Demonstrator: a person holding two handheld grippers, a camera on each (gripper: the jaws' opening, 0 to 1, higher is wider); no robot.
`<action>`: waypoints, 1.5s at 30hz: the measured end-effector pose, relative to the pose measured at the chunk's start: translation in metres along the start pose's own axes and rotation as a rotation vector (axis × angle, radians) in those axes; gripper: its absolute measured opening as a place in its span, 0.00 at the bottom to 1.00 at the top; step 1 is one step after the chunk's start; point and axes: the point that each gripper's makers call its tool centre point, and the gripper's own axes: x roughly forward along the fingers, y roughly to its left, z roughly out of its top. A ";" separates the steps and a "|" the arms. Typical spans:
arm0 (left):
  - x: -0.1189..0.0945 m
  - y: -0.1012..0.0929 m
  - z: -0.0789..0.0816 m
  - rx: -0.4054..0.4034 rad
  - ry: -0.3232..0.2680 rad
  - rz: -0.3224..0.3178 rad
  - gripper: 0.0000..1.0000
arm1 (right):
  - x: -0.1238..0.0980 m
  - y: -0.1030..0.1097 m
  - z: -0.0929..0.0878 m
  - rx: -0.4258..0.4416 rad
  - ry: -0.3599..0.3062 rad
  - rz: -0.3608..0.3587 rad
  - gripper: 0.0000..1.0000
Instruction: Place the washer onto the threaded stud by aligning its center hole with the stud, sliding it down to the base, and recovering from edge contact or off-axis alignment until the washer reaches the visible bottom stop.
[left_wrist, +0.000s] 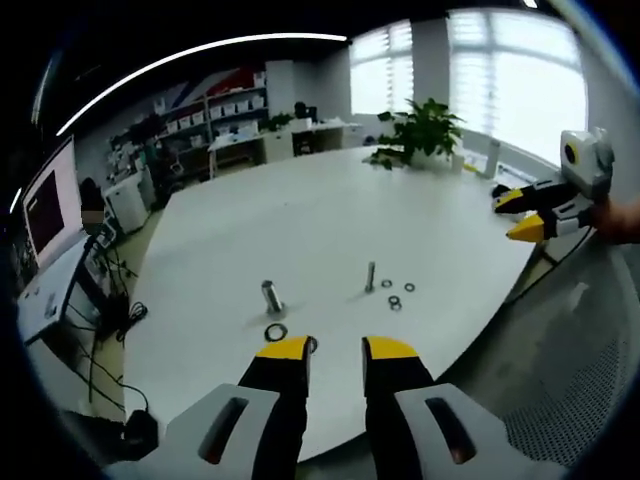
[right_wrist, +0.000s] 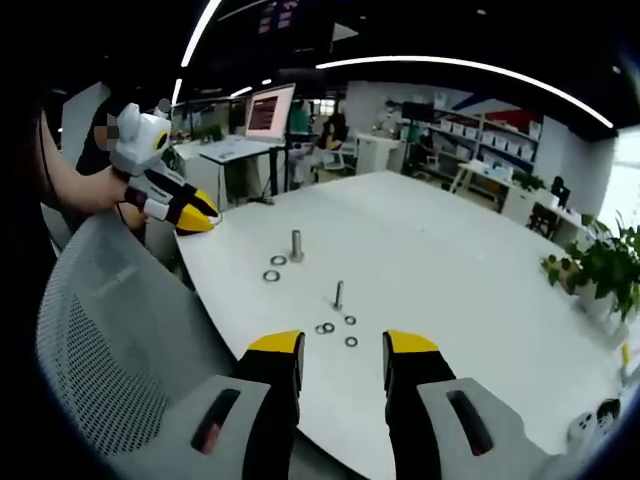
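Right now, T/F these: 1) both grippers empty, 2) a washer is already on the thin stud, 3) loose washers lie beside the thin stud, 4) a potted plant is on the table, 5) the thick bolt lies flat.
1) True: left gripper and right gripper are open and empty.
2) False: thin stud is bare.
3) True: washers lie by its base.
4) True: potted plant.
5) False: thick bolt stands upright.

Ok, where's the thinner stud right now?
Upright mid-table, the thin stud has loose washers at its base and the thicker stud off to one side.
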 end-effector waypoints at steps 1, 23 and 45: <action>0.001 -0.001 -0.002 0.009 0.011 -0.002 0.19 | 0.000 -0.001 0.000 0.004 0.001 -0.002 0.33; 0.008 0.004 -0.003 0.040 0.069 0.012 0.24 | -0.003 -0.006 0.002 0.039 -0.018 -0.007 0.34; 0.045 0.021 -0.029 -0.020 0.245 -0.044 0.33 | -0.003 -0.006 0.000 0.041 -0.012 -0.009 0.34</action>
